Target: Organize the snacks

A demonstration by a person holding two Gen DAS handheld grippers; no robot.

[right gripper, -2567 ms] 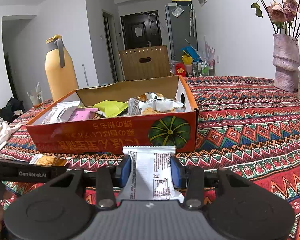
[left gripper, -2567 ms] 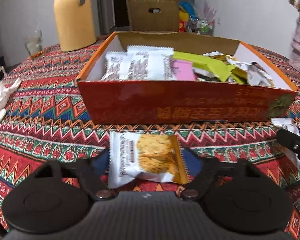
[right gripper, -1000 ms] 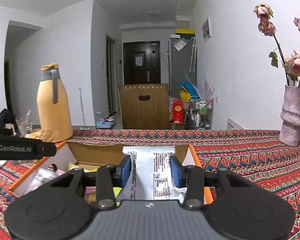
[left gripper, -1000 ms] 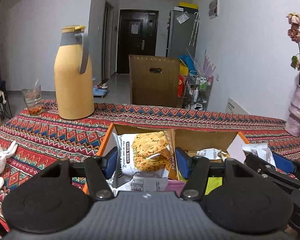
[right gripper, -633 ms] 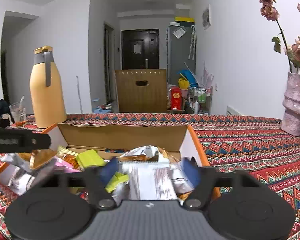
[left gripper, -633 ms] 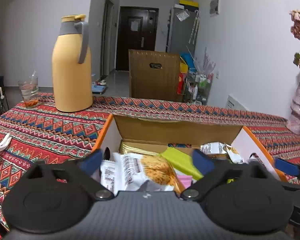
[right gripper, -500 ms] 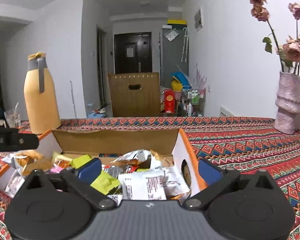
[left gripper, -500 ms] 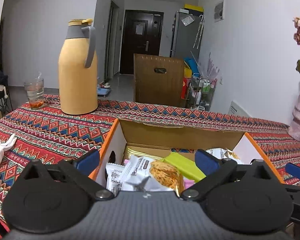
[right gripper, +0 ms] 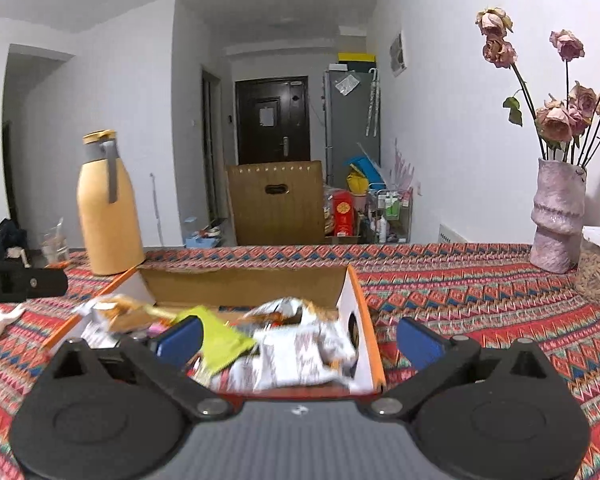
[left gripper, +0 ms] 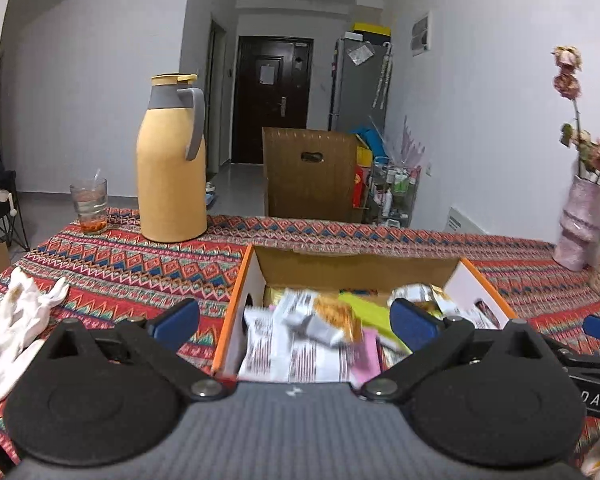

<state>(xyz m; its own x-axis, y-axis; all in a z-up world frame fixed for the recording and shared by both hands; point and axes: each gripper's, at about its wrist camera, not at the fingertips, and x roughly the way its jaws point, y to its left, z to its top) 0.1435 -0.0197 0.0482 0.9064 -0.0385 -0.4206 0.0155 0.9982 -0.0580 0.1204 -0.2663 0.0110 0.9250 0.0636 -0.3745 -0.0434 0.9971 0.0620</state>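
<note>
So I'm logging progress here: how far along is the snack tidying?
Done: wrapped snack packets lie inside the orange cardboard box. In hand: nothing; left gripper and right gripper are open and empty. Left: no loose snacks visible on the patterned tablecloth.

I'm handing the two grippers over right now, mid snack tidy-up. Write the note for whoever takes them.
Left gripper: open, nothing between the jaws, over the near left end of the orange box.
Right gripper: open, also empty, over the box's near right end.
Both have just been opening; the cookie packet and the white wrapper lie in the box on the other snacks.
Left to do: no loose snacks show on the tablecloth from here; check the near side, hidden by the grippers.
</note>
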